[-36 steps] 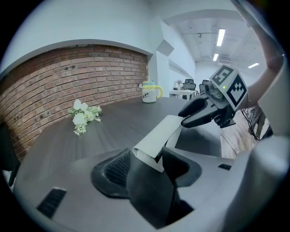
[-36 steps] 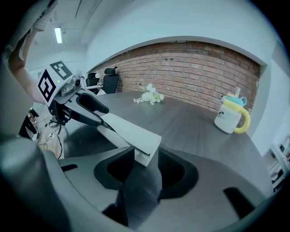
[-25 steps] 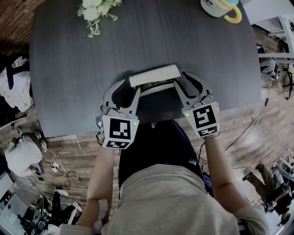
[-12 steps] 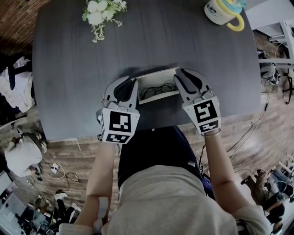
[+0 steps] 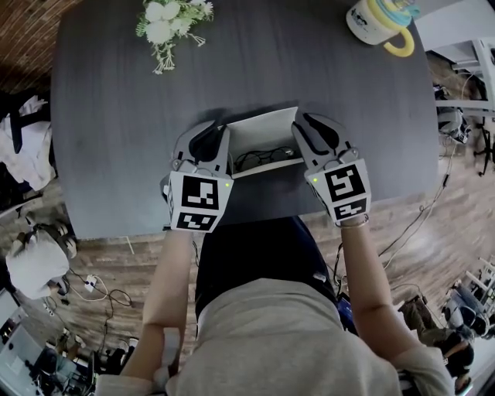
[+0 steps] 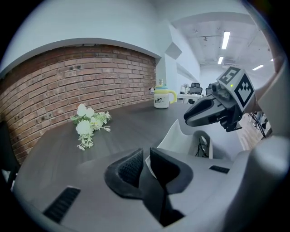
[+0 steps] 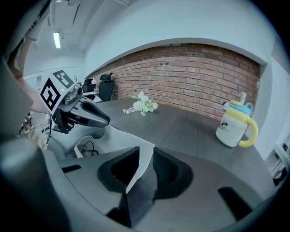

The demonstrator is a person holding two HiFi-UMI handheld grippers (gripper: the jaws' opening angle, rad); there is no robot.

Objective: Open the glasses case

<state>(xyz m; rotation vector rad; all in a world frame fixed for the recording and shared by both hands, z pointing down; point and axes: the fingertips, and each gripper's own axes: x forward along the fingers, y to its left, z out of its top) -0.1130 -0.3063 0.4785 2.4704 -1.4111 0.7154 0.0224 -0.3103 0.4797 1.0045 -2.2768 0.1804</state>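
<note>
Left gripper [image 6: 145, 159]: the jaws have just been closing and now stand drawn almost together, with a thin white edge of the glasses case [image 6: 181, 135] nipped between the pads, so this is a pinch on the case's left end. Right gripper [image 7: 146, 160]: the jaws have likewise just been closing and stand somewhat wider, clamped on a white flap at the case's right end, which fills the gap between the pads. Just beyond both sets of jaws the lid [image 5: 263, 130] stands raised and tipped away from the person. In the tray between the two grippers the glasses [image 5: 267, 158] lie exposed. The case rests on the dark table [image 5: 116, 108], at the edge nearest the person. Well beyond the left jaws lie the flowers [image 5: 166, 27], and well beyond the right jaws stands the mug [image 5: 377, 17]; both are clear of the work. Assessment: the opening step appears all but complete, since the lid is up and the contents show. The step in hand looks like holding the case spread at both ends. The next move likely calls for an even, gentle pull from both ends until the lid stays back unaided, then a release of both grips without dragging the case off the near edge.
</note>
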